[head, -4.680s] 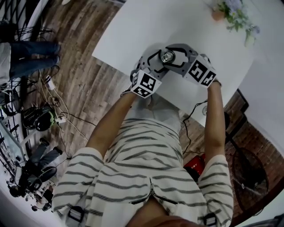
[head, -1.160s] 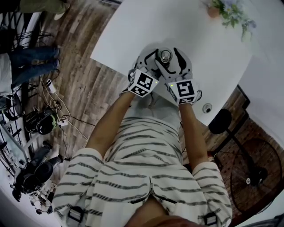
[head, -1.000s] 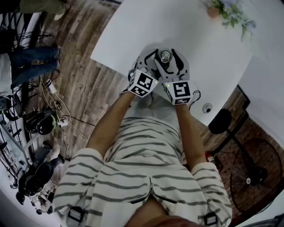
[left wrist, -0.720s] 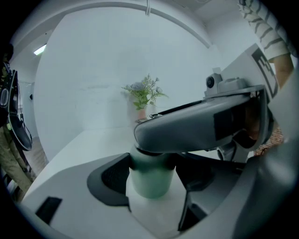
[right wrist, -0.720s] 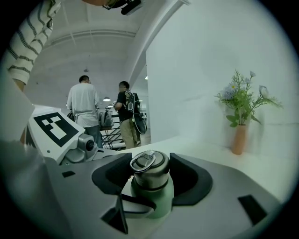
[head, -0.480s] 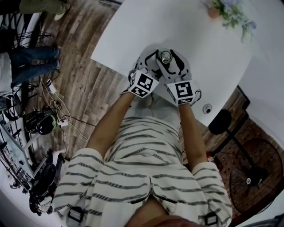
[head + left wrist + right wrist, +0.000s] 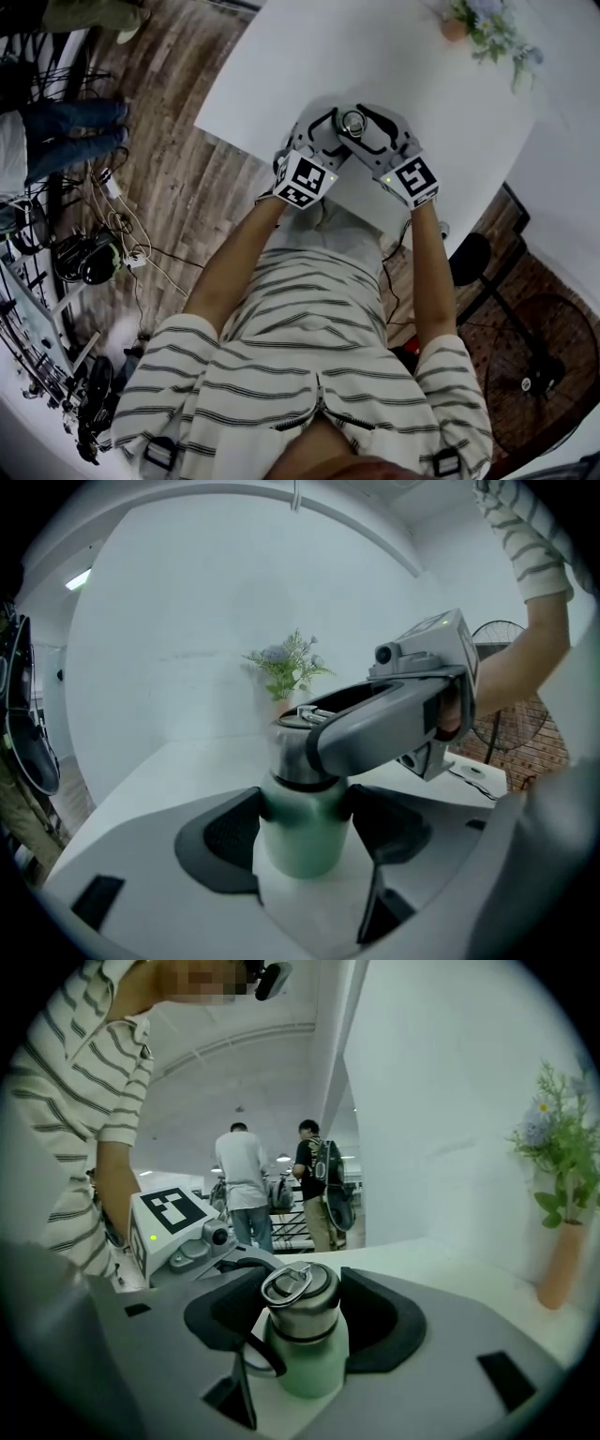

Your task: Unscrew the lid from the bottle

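One green bottle [image 7: 305, 1363] stands upright on the white table [image 7: 281, 56], near the edge closest to the person. Its steel lid [image 7: 302, 1312] is on top, with the ring handle [image 7: 286, 1283] tipped up. The left gripper [image 7: 302, 819] is clamped on the green body, pads pressed to both sides. The right gripper [image 7: 300, 1309] has just been closing its jaws, which sit against the lid, one on each side. Farther back, a vase of flowers [image 7: 561, 1269] stands by the wall.
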`<state>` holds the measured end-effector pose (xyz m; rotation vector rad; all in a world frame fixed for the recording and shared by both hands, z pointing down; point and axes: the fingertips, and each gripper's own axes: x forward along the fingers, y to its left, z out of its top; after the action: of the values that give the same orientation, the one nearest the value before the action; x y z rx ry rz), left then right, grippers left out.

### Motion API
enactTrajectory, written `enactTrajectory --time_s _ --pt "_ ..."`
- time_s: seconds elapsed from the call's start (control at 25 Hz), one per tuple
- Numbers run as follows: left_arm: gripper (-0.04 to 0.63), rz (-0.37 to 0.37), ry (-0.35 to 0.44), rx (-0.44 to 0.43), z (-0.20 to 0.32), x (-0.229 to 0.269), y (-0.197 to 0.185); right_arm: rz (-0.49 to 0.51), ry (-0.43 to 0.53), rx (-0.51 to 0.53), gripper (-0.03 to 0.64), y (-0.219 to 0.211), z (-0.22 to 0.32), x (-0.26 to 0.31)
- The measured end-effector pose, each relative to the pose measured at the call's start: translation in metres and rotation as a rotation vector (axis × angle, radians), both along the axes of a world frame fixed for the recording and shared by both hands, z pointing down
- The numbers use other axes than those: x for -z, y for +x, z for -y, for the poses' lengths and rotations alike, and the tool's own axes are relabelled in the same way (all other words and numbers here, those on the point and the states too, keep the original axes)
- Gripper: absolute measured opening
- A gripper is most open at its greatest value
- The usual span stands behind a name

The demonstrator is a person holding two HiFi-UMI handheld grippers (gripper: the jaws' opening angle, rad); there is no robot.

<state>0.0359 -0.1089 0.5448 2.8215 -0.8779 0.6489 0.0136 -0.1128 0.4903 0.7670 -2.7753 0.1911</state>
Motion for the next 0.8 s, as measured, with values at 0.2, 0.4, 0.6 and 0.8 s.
enactTrajectory --time_s 0.2,0.4,0.6,0.8 --pt "0.305 0.002 0.001 -0.007 0.0005 -0.0002 0.0003 -0.030 -0.022 0.216 0.259 -0.0014 -0.0031 -0.0013" --pt "0.305 0.003 0.001 -0.012 0.0002 -0.0017 0.0004 -0.076 -0.051 0.346 0.261 -0.0020 -0.0052 -0.0036" --pt "0.305 0.004 0.000 -0.015 -0.0005 -0.0014 0.0001 -0.095 -0.056 0.367 0.259 -0.0017 -0.0064 -0.0035" --pt "0.305 0.006 -0.003 -0.016 -0.0016 -0.0003 -0.0010 -0.096 -0.059 0.321 0.266 -0.0030 -0.0064 -0.0002"
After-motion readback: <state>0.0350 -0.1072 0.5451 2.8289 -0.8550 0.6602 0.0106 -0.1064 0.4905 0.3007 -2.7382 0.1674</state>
